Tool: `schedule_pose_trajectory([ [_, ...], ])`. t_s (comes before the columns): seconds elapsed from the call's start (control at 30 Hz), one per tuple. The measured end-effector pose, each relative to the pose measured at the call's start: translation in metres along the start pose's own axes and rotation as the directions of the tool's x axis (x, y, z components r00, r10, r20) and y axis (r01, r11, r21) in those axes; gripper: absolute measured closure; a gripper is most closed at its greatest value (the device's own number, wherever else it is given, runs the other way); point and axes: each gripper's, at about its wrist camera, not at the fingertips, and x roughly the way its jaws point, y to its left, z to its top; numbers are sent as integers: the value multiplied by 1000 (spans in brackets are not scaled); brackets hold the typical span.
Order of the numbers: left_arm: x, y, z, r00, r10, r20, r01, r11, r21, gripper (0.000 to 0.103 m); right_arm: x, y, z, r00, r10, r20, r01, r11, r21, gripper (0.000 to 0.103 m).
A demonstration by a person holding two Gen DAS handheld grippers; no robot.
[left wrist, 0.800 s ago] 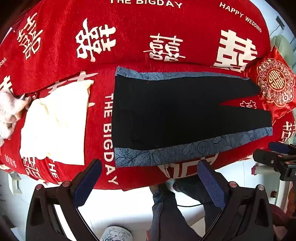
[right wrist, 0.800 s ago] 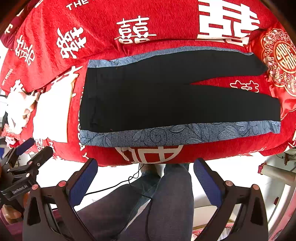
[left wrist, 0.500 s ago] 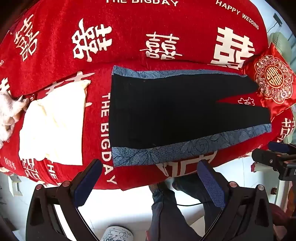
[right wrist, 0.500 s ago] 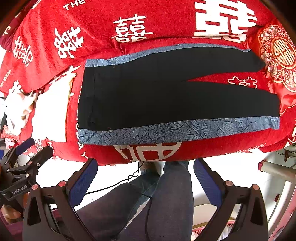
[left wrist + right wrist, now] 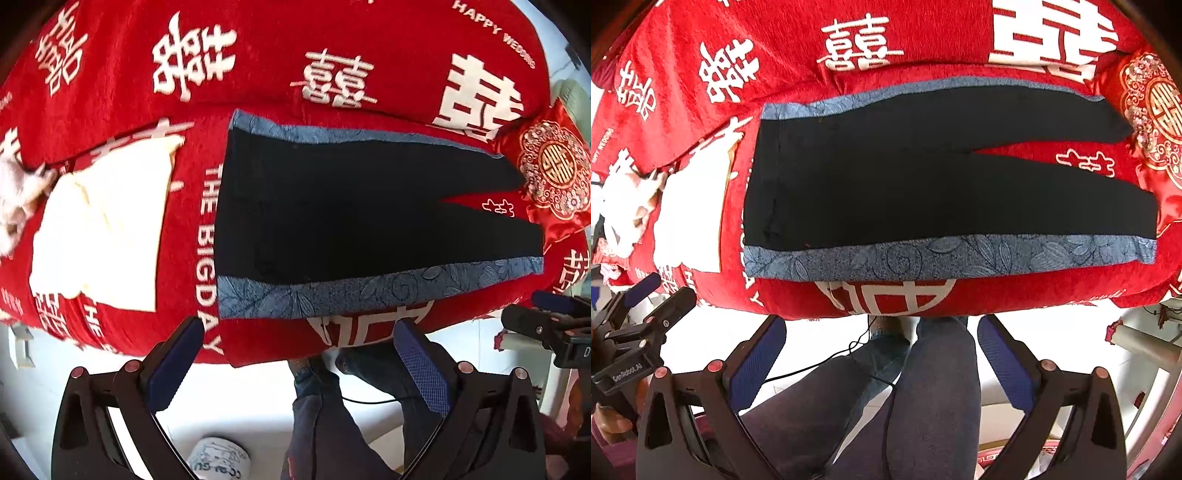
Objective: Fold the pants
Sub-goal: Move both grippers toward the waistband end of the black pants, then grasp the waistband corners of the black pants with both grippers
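Black pants (image 5: 351, 218) with blue patterned side stripes lie flat on the red bed, waistband to the left, legs to the right in a narrow V; they also show in the right wrist view (image 5: 923, 184). My left gripper (image 5: 299, 350) is open and empty, held off the bed's near edge below the waistband end. My right gripper (image 5: 882, 350) is open and empty, held off the near edge below the middle of the pants. Each gripper shows in the other's view, the right gripper (image 5: 546, 325) at right, the left gripper (image 5: 639, 317) at left.
A folded cream cloth (image 5: 99, 236) lies left of the pants, with a white fluffy item (image 5: 14, 192) beyond it. A red embroidered cushion (image 5: 554, 170) sits at the leg ends. The person's jeans-clad legs (image 5: 923, 398) and a cable are below the grippers.
Both grippers have moved slightly closer to the bed; the pants sit a little higher and larger in both views. The jaws stay open.
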Motion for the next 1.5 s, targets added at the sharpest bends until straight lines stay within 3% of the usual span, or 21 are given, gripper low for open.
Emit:
schedule_pose_trajectory([
  [0.27, 40, 16, -10, 991, -11, -132, -7, 991, -134, 0, 26, -30, -11, 994, 98, -53, -93, 992, 85, 0],
  [0.33, 53, 21, -13, 989, -15, -146, -11, 984, -176, 0, 40, -36, -12, 988, 134, -69, -127, 987, 102, 0],
  [0.37, 62, 22, -11, 990, -54, -131, 26, 979, -200, 0, 47, -37, -12, 985, 152, -79, -142, 984, 111, 0],
  [0.53, 97, 31, -10, 989, -46, -141, 8, 966, -258, 0, 95, -39, -7, 959, 261, -108, -247, 960, 131, 0],
  [0.6, 114, 35, -9, 992, -40, -121, 5, 961, -276, 0, 120, -36, -4, 939, 319, -125, -302, 943, 141, 0],
  [0.73, 138, 49, -13, 996, -54, -74, 26, 942, -334, 0, 174, -23, 2, 876, 462, -135, -439, 882, 168, 0],
  [0.87, 157, 65, -27, 993, -113, -36, 90, 914, -395, 0, 215, -14, 2, 818, 567, -96, -539, 814, 219, 1],
  [0.93, 163, 70, -34, 990, -137, -29, 114, 908, -403, 0, 230, -16, 1, 790, 610, -60, -580, 776, 247, 6],
  [1.0, 171, 75, -41, 985, -171, -19, 148, 900, -411, 0, 241, -19, -1, 770, 637, -34, -608, 750, 261, 24],
  [1.13, 185, 78, -48, 974, -225, -12, 198, 879, -434, 0, 263, -28, -2, 728, 686, 1, -655, 694, 299, 25],
  [1.23, 194, 77, -51, 970, -241, -19, 207, 869, -449, 0, 274, -36, -1, 656, 752, 59, -713, 594, 372, 29],
  [1.27, 198, 76, -51, 966, -257, -25, 217, 860, -461, 0, 276, -36, 0, 640, 765, 75, -726, 569, 387, 45],
  [1.3, 200, 77, -53, 962, -272, -26, 227, 851, -474, 0, 276, -36, 3, 632, 770, 90, -732, 555, 395, 68],
  [1.37, 204, 78, -53, 940, -342, -24, 277, 799, -535, 0, 273, -35, 12, 599, 791, 119, -759, 515, 399, 87],
  [1.4, 205, 79, -52, 924, -382, -10, 310, 763, -567, 0, 266, -33, 16, 588, 798, 130, -772, 507, 382, 87],
  [1.43, 206, 81, -48, 898, -439, 20, 360, 709, -606, 0, 254, -28, 23, 585, 801, 126, -785, 521, 335, 87],
  [1.5, 206, 81, -38, 880, -472, 57, 400, 669, -627, 0, 234, -18, 29, 576, 811, 106, -803, 536, 260, 87],
])
